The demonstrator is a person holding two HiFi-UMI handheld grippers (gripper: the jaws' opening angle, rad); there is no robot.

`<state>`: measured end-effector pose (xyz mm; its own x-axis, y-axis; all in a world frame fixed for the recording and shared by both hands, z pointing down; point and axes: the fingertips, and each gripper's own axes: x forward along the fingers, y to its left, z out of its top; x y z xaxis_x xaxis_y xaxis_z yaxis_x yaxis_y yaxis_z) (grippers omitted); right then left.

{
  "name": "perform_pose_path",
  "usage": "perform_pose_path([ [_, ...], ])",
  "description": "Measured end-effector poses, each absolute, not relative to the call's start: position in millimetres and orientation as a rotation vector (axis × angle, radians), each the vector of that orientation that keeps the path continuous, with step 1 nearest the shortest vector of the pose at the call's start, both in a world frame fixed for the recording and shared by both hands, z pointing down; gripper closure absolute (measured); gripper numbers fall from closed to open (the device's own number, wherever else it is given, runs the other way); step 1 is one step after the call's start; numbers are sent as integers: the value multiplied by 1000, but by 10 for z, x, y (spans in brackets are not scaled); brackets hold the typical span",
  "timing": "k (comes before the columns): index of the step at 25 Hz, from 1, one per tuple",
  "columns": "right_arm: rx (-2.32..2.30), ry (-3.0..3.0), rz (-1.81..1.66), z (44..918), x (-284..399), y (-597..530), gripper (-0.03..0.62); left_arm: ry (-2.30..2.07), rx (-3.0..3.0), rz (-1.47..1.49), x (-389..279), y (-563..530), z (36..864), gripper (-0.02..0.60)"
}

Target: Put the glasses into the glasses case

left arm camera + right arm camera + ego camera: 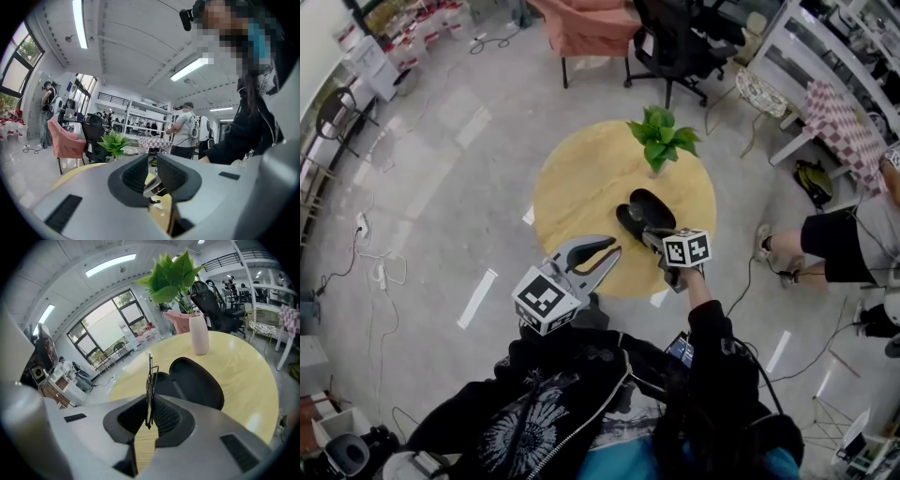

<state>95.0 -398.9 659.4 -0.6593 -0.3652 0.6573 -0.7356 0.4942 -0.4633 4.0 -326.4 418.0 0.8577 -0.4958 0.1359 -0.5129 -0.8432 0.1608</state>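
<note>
- The right tongs (pixel 649 234) (pixel 150 397) are closed on the glasses (pixel 150 378). The thin black folded frame is pinched between the ribbed pads and sticks up past the tips, edge-on to the right gripper view.
- The glasses case (pixel 649 206) (pixel 199 380) is black and lies open on the round yellow counter (pixel 581 178) (pixel 243 366). It is just ahead of the right tongs' tips. One half sits straight in front of them and the other a little to their right.
- The glasses are above the near edge of the case and not inside it. I cannot tell whether the frame touches the case.
- The right tongs slant downward toward the counter.
- The left tongs (pixel 616 247) (pixel 153 158) have a narrow gap between the pads and grip nothing. They are near the counter's front edge, to the left of the right tongs and near them, and point roughly level.
- A leafy green plant (pixel 661 136) (pixel 173 273) stands in a pale pink vase (pixel 198 336). It is beyond the case as seen from the right tongs, toward the far side of the counter.
- A black office chair (pixel 675 37) and a pink armchair (pixel 581 28) stand on the floor past the counter, well apart from both tongs.
</note>
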Motion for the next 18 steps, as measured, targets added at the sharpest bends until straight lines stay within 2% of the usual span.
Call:
perform_pose_path([
  [18,690,-2043,1105,7083,818,-3938,537,-849,2793,149,-236,-3553,4237,529],
])
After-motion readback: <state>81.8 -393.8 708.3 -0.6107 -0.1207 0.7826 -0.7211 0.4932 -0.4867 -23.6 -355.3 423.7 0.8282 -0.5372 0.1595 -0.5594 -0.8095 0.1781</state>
